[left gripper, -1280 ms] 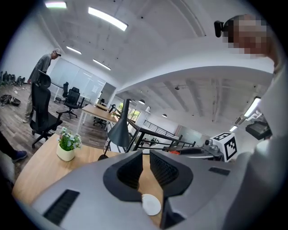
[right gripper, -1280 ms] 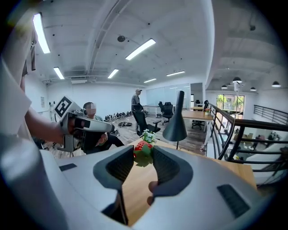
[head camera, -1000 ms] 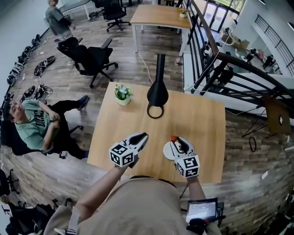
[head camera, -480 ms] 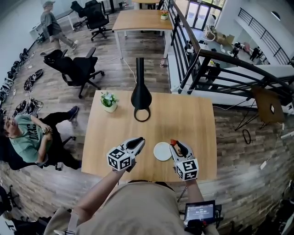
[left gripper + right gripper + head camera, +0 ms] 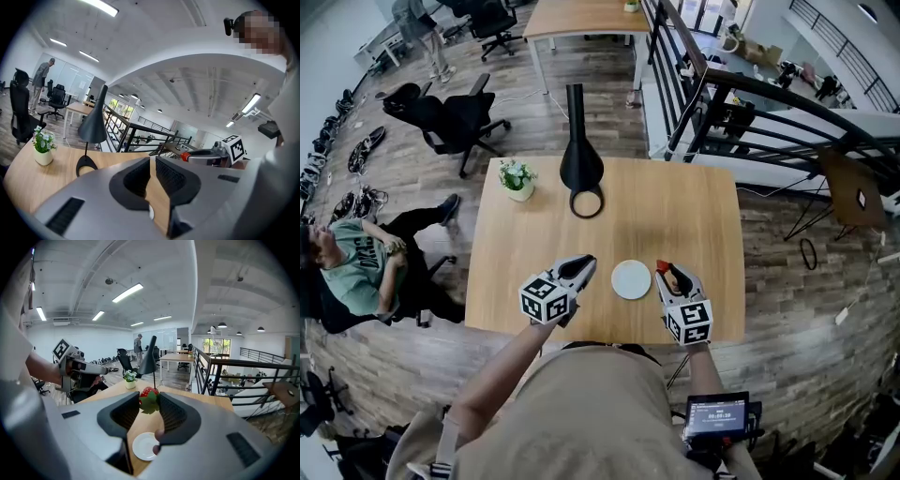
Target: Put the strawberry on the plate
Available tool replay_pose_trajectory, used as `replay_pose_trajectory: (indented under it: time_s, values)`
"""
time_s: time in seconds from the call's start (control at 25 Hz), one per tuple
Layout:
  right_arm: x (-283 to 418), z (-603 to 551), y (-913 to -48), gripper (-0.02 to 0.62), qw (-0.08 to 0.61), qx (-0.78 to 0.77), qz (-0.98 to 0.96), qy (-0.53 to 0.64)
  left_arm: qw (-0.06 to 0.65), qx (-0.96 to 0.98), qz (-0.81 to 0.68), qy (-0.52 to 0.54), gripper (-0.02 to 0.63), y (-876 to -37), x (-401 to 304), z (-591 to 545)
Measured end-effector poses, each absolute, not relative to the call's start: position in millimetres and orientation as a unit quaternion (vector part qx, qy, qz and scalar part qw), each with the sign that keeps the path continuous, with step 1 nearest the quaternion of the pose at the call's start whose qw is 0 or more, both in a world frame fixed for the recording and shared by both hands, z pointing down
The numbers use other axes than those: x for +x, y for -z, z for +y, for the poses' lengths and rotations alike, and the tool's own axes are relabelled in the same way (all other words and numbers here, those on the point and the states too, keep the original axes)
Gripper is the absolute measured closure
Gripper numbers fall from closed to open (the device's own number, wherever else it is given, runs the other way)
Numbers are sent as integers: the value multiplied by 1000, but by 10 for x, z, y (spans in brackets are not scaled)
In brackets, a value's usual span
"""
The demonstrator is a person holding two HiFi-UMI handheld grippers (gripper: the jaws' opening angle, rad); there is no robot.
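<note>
Right tool: jaws clamped on the strawberry, pinched at the very tips, red body up, green leaves hanging below. Held clear of the surface.

Plate: white, bare, close to the surface's near edge. It sits just left of the right tool and between the two tools. The strawberry is not yet over it.

Left tool: jaws a narrow gap apart with nothing between, hovering left of the plate.

Farther back: black lamp, small flower pot, both well apart from the work.

Risks, as I judge them: the tip-only pinch could let the fruit slip on the way across. Releasing short or from high up could send it rolling off the plate toward the near edge.
</note>
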State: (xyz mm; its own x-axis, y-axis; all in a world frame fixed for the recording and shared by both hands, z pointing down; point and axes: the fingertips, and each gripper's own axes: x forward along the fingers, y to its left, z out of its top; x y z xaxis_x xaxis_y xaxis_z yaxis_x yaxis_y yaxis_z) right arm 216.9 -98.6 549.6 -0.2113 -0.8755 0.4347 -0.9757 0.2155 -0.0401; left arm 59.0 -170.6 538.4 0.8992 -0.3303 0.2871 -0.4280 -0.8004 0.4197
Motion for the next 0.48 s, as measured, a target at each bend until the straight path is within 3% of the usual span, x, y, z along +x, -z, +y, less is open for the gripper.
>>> replay_pose_trajectory:
  time_s: [0.2, 0.48]
  values:
    - [2254, -959, -5676, 456, 173, 596, -767, -164, 246, 939, -216, -109, 600, -5495, 624, -1652]
    - [2345, -890, -6016, 456, 192, 569, -780, -178, 251, 931, -232, -127, 601, -5685, 741, -1480]
